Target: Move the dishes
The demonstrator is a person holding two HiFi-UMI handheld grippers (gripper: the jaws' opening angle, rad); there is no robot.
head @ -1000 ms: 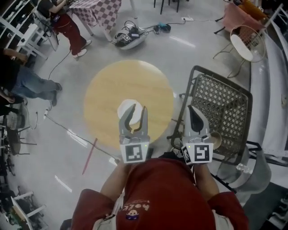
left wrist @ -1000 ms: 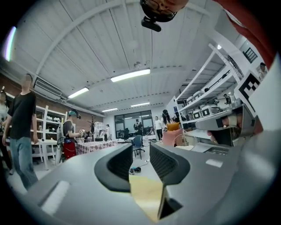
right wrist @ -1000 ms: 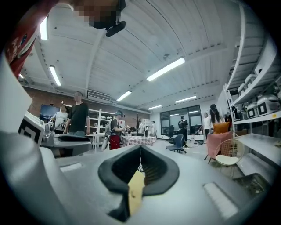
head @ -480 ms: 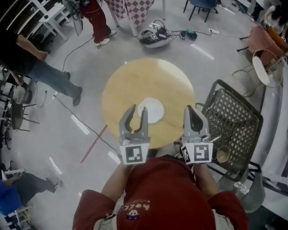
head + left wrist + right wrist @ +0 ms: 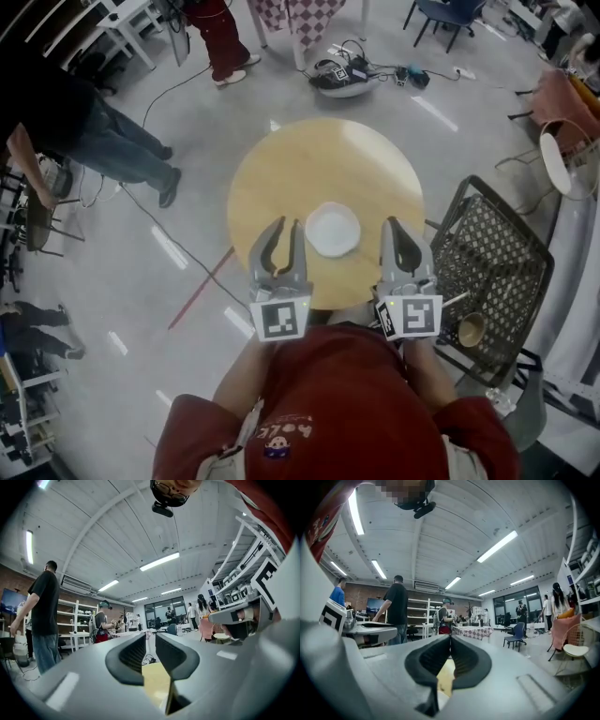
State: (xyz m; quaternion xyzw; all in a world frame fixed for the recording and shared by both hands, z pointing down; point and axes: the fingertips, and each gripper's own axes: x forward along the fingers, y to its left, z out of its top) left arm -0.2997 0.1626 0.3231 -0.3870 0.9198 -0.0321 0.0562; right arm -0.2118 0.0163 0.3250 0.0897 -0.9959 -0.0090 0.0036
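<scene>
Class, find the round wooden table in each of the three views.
Head view: round wooden table fills the centre.
Left gripper view: yellow sliver, low centre.
Right gripper view: yellow sliver, low centre.
Shared landmark: person in red trousers, beyond the table.

Red tee (image 5: 337, 403), grey hand-held grippers (image 5: 287, 225) (image 5: 390, 224) — b/w marker cubes (image 5: 281, 319)

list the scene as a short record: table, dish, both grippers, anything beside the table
table: round wooden table, one dish on it
dish: white plate, empty, near the person's edge of the table, nothing touching it
left gripper: left of the plate, jaws a little apart and just been closing, nothing between them
right gripper: right of the plate, jaws together, empty
beside the table: mesh chair on the right, tan cup on its seat
</scene>
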